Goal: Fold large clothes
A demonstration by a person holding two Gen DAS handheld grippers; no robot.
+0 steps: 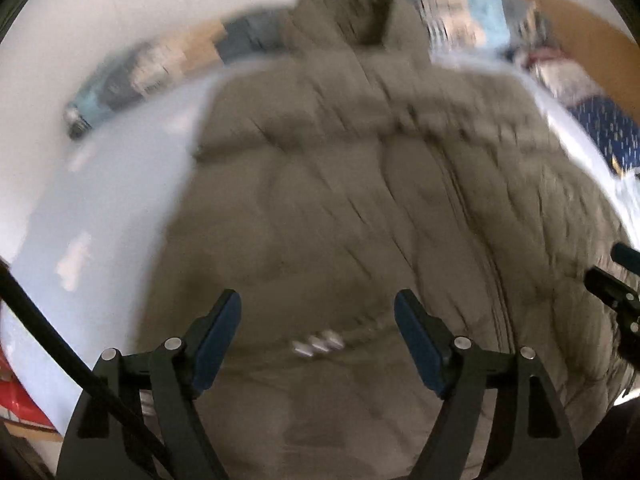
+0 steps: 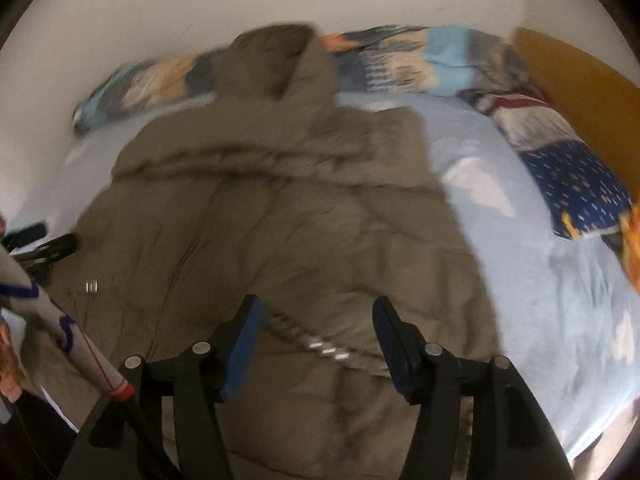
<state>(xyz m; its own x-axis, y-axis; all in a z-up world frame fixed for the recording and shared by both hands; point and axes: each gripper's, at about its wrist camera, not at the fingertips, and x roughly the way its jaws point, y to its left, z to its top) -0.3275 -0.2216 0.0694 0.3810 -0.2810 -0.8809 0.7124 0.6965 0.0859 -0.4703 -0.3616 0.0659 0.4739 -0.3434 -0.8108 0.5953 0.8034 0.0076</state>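
Observation:
A large olive-brown padded hooded jacket (image 1: 340, 200) lies spread on a pale blue bed sheet (image 1: 100, 200), hood toward the wall. It also shows in the right wrist view (image 2: 280, 216). My left gripper (image 1: 318, 312) is open and empty, just above the jacket's lower part near some silver snaps (image 1: 318, 345). My right gripper (image 2: 318, 316) is open and empty above the jacket's hem, over more silver snaps (image 2: 328, 350). The right gripper's tips show at the right edge of the left wrist view (image 1: 612, 280). Both views are motion-blurred.
A patterned blue and orange duvet (image 2: 420, 60) lies bunched along the wall. A navy dotted pillow (image 2: 580, 184) sits at the right by an orange headboard (image 2: 580, 80). The sheet (image 2: 540, 280) lies right of the jacket. A sleeved arm (image 2: 60, 320) shows at left.

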